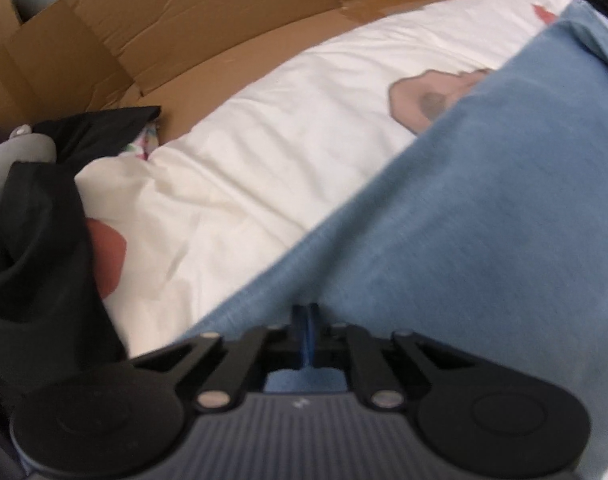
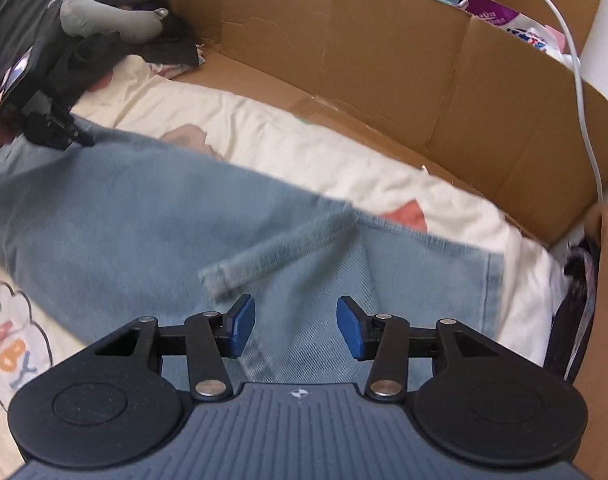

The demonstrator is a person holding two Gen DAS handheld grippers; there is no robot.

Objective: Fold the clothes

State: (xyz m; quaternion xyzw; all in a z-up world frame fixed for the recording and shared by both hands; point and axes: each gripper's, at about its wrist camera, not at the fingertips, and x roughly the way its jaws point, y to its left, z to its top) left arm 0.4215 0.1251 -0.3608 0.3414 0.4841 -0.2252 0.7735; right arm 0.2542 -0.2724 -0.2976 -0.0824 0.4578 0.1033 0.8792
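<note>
One printed word, seemingly "BABY", on sheet (image 2: 12,344)

The jeans (image 2: 152,216) lie on the quilt (image 2: 304,148). Behind the quilt stands a cardboard wall (image 2: 384,52). At the far left, a neck pillow (image 2: 112,4) rests on dark clothes (image 2: 172,40).

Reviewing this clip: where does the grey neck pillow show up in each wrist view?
Left wrist view: the grey neck pillow sits at the far left edge, mostly hidden behind black fabric.
Right wrist view: it lies in the top left corner, curved, in front of the cardboard wall.
Shared landmark: the blue jeans on the white sheet.
</note>
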